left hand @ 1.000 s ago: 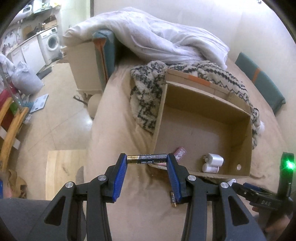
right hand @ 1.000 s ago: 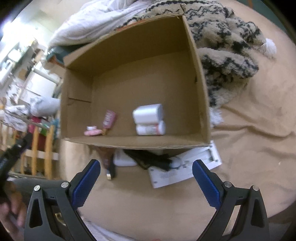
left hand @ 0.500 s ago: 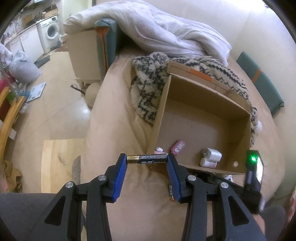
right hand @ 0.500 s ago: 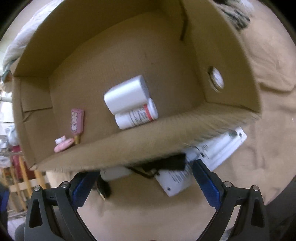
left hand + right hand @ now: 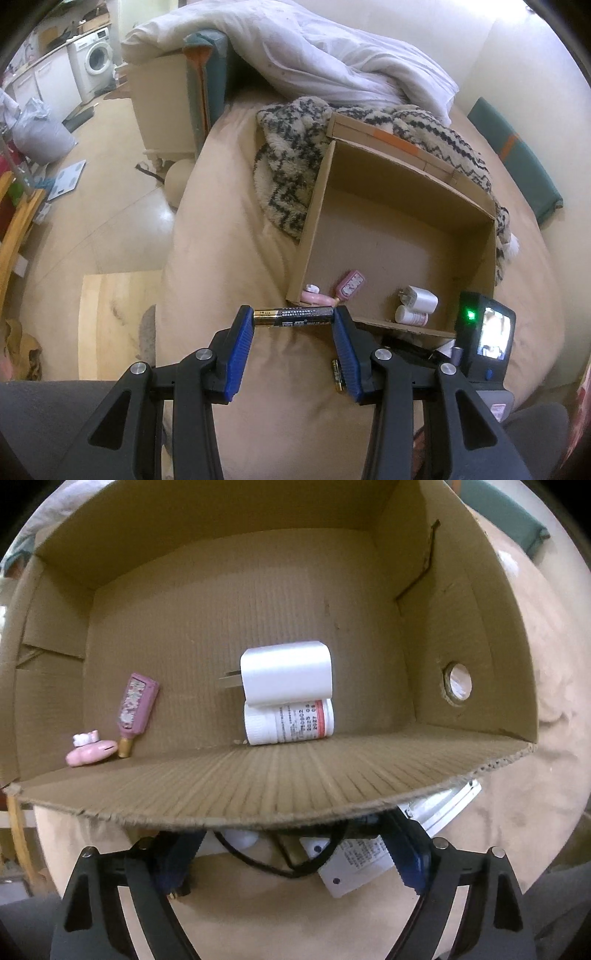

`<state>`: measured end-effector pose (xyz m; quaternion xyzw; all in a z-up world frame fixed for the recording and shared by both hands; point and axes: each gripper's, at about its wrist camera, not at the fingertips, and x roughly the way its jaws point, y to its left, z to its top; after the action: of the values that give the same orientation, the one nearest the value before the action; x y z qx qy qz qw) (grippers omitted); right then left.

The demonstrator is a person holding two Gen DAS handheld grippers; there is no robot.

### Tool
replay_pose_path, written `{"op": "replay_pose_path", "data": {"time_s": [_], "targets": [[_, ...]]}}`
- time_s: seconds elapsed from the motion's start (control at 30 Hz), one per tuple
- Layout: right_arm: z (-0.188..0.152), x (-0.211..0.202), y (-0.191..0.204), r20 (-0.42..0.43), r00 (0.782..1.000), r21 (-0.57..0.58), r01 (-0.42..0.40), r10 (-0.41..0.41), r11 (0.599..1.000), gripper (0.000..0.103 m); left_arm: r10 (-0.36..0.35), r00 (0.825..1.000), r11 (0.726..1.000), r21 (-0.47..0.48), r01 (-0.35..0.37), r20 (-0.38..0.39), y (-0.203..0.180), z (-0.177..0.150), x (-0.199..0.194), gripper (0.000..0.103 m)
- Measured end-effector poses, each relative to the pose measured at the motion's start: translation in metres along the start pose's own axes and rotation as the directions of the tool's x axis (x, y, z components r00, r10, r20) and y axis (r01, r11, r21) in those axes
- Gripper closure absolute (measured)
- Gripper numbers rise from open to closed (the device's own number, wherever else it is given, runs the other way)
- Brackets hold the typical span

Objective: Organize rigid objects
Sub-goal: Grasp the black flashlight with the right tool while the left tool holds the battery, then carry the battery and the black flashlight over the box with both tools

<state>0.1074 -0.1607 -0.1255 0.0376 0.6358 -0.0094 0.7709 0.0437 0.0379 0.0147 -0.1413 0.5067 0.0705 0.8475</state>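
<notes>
My left gripper (image 5: 293,321) is shut on a black battery (image 5: 293,316), held crosswise just short of the cardboard box's (image 5: 402,173) near left corner. A second battery (image 5: 337,374) lies on the bed by the right finger. Inside the box (image 5: 258,786) lie a white charger (image 5: 288,675), a pill bottle (image 5: 288,723), a pink flask (image 5: 135,705) and a small pink piece (image 5: 88,753). My right gripper (image 5: 291,853) points down just outside the box's near wall. Its jaws are closing around a black cable (image 5: 266,867), with a white card (image 5: 354,864) by the right finger; the pads touch nothing.
A patterned knit blanket (image 5: 291,166) and a white duvet (image 5: 332,55) lie behind the box. A teal cushion (image 5: 517,158) sits at the far right. The bed's edge drops to the floor on the left, where a wooden board (image 5: 114,314) lies.
My right gripper has sunk and tipped down towards the cable and card in front of the box, and its jaws have narrowed a little. The left gripper keeps the battery in place.
</notes>
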Motion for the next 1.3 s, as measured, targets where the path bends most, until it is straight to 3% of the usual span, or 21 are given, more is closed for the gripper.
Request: {"op": "replay_pose_path", "data": {"time_s": [0.33, 0.53, 0.7, 1.07, 1.3], "targets": [[-0.021, -0.037, -0.029, 0.040, 0.995, -0.058, -0.087, 0.090, 0.994, 0.010, 0.047, 0.999, 0.999, -0.001, -0.047, 0.005, 0.004, 0.000, 0.005, 0.063], [-0.025, -0.073, -0.066, 0.098, 0.976, -0.064, -0.188, 0.194, 0.980, 0.010, 0.065, 0.998, 0.998, -0.001, -0.065, 0.004, 0.004, 0.000, 0.008, 0.063], [-0.026, -0.115, -0.085, 0.193, 0.955, -0.123, -0.202, 0.223, 0.972, 0.010, 0.085, 0.996, 0.996, 0.001, -0.085, 0.007, 0.005, 0.000, 0.011, 0.063], [0.007, -0.190, -0.078, 0.393, 0.856, -0.236, -0.260, 0.337, 0.936, 0.010, 0.133, 0.991, 0.991, -0.031, -0.133, 0.011, 0.016, 0.010, 0.011, 0.063], [0.044, -0.247, -0.072, 0.481, 0.761, -0.312, -0.315, 0.435, 0.896, 0.010, 0.151, 0.982, 0.988, -0.036, -0.147, 0.116, 0.008, 0.044, -0.015, 0.063]]}}
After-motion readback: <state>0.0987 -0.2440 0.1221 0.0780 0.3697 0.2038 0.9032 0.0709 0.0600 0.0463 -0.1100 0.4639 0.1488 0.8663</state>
